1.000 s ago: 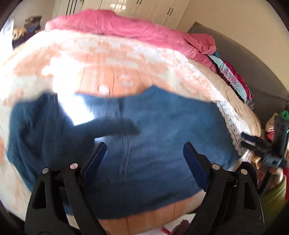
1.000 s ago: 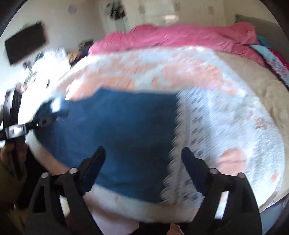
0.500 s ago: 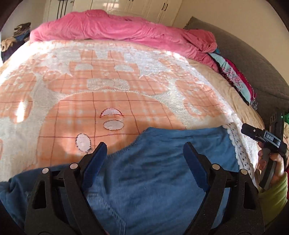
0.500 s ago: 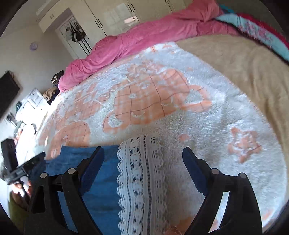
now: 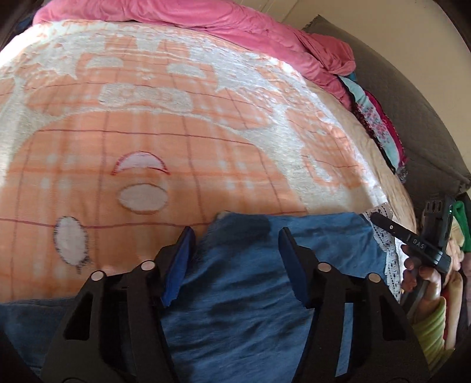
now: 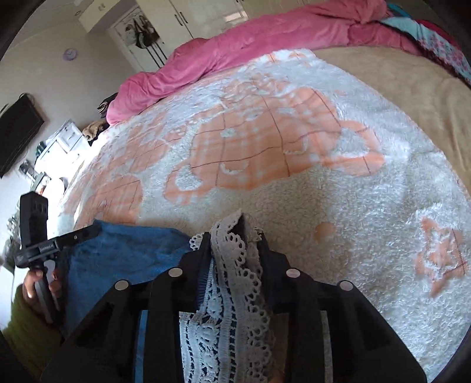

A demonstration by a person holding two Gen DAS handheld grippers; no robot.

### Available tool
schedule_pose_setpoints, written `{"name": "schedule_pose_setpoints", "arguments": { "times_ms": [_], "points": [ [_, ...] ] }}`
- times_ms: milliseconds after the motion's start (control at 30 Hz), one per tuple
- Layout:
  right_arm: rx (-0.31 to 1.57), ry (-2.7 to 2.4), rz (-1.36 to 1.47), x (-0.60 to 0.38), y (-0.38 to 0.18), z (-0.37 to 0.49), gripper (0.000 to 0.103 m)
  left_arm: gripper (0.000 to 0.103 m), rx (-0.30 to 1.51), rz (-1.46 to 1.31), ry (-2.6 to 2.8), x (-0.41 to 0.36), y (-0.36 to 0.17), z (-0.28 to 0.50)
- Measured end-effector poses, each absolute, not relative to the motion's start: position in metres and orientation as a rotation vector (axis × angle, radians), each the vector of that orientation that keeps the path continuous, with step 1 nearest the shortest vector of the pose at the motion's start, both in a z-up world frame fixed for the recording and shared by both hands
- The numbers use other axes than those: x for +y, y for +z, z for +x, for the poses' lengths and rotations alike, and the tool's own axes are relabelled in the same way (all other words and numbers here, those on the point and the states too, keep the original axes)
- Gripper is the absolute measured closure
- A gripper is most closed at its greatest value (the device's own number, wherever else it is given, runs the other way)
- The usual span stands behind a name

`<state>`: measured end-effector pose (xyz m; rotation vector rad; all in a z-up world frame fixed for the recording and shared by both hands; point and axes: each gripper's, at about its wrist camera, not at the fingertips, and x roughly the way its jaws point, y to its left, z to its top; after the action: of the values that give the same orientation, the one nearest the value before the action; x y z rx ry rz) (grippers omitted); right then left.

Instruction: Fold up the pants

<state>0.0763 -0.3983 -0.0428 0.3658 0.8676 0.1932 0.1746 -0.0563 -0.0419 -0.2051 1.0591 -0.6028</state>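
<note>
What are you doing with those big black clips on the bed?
A person holds a gripper in each hand to fold blue pants lying on the orange and white blanket. The right gripper has just closed on the white lace hem. The left gripper has been closing around the blue cloth, but its pads are not pressing yet.

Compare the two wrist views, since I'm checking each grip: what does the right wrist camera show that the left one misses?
Only the right wrist view shows the right gripper pinching the white lace hem, its jaws having just been closing on it, plus a wall clock and a wardrobe.

Only the left wrist view shows the left gripper, jaws just closing but still apart, straddling the blue pants, and a gray headboard.

Both show the orange-and-white blanket and the pink duvet.
</note>
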Motion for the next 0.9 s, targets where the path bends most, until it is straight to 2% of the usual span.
{"name": "schedule_pose_setpoints", "arguments": {
  "times_ms": [33,67,100,133,233,400,667,700,767,833,867,900],
  "points": [
    [0.851,0.195,0.349,-0.396,-0.039,0.074,0.078,0.072,1.063,-0.196,-0.607,-0.06,-0.042,0.173],
    [0.828,0.195,0.323,-0.392,-0.034,0.071,0.08,0.076,1.061,-0.18,-0.6,-0.062,-0.042,0.172],
    [0.81,0.196,0.302,-0.39,-0.03,0.069,0.081,0.091,1.056,-0.176,-0.595,-0.063,-0.041,0.171],
    [0.786,0.195,0.277,-0.387,-0.025,0.066,0.082,0.099,1.063,-0.201,-0.607,-0.062,-0.04,0.172],
    [0.746,0.165,0.178,-0.379,-0.011,0.065,0.083,0.101,1.006,-0.225,-0.589,-0.058,-0.027,0.169],
    [0.773,0.121,0.035,-0.372,-0.006,0.098,0.083,0.101,0.911,-0.093,-0.522,-0.074,-0.005,0.174],
    [0.897,0.065,-0.074,-0.368,-0.054,0.124,0.082,0.097,0.967,-0.046,-0.454,-0.075,-0.044,0.187],
    [0.895,0.057,-0.076,-0.369,-0.054,0.124,0.08,0.097,0.968,-0.061,-0.461,-0.073,-0.046,0.187],
    [0.884,0.014,-0.106,-0.366,-0.055,0.124,0.066,0.096,0.97,-0.095,-0.473,-0.067,-0.047,0.189],
    [0.86,-0.017,-0.125,-0.364,-0.053,0.12,0.06,0.093,0.962,-0.124,-0.48,-0.062,-0.046,0.188],
    [0.824,-0.037,-0.121,-0.366,-0.047,0.114,0.05,0.09,0.956,-0.133,-0.474,-0.059,-0.044,0.184],
    [0.789,-0.046,-0.102,-0.369,-0.04,0.106,0.049,0.076,0.949,-0.134,-0.454,-0.055,-0.039,0.179]
  ]
}}
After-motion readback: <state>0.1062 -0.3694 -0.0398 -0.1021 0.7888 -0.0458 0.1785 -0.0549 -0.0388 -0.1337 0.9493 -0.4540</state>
